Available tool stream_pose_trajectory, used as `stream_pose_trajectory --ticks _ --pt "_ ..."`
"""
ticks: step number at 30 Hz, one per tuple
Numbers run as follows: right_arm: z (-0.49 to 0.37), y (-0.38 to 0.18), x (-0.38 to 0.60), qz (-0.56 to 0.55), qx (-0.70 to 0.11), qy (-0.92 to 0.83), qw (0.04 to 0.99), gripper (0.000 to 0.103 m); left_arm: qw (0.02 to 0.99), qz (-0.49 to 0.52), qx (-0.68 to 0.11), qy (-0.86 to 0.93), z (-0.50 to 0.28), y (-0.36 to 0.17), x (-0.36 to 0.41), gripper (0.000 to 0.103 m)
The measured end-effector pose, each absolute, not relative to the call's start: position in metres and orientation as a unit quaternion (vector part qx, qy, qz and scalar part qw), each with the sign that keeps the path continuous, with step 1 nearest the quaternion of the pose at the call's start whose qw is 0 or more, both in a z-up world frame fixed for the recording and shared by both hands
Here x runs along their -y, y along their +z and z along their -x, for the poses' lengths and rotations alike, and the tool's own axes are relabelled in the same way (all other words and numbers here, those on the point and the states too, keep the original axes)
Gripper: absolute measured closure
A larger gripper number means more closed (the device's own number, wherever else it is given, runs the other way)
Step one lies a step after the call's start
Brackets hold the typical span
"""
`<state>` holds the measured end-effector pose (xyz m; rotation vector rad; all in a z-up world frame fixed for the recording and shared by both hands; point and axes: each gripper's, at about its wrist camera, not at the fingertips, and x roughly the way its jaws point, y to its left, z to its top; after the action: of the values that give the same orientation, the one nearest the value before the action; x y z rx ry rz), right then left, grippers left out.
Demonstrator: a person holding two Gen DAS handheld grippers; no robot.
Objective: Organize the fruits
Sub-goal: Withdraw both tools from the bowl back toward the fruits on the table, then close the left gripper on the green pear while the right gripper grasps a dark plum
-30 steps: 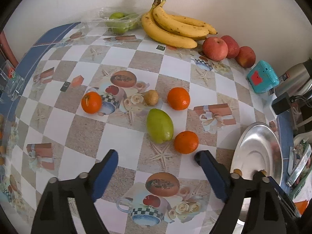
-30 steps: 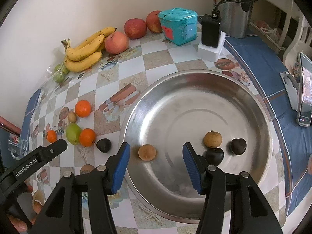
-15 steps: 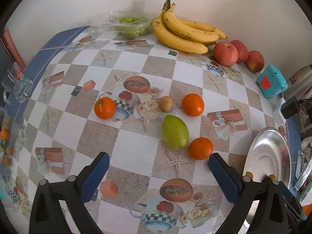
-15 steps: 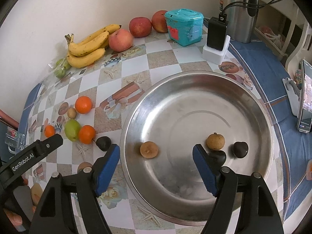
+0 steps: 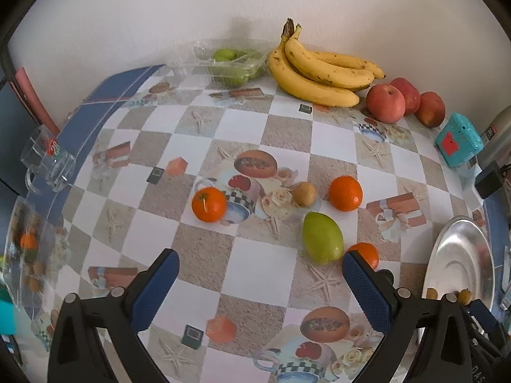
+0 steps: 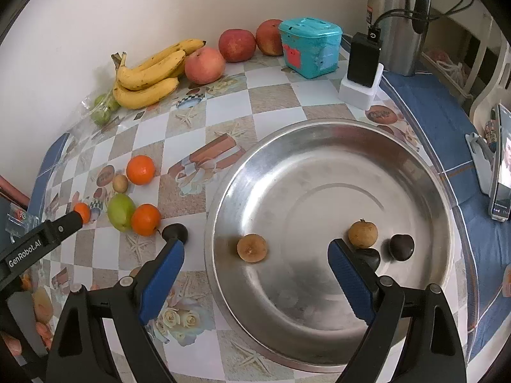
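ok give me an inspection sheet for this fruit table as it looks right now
surface: checkered tablecloth, flat.
job's things: metal bowl holds two brown and two dark small fruits; three oranges, green mango, bananas, apples outside it.
clutter: teal box, glass mug.
grippers: left gripper open, empty; right gripper jaws just opening over the bowl, nothing between them.
cables: black cord at charger.
surroundings: wall, thermos, phone on stand.

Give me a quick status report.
Both grippers open, left and right, right just widening, empty. Four small fruits in pan. Oranges, pear on table. Nothing blocking.
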<state>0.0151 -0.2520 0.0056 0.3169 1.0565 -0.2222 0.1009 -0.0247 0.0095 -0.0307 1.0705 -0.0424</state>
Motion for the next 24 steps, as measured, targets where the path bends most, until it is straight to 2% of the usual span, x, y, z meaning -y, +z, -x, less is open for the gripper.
stream_pose_trajectory --ticks 24 --pt "-0.065 0.006 0.185 -0.158 -0.498 -0.041 0.851 0.011 0.874 0.035 -0.484 -0.016 -0.124 0.016 -0.008 0.000"
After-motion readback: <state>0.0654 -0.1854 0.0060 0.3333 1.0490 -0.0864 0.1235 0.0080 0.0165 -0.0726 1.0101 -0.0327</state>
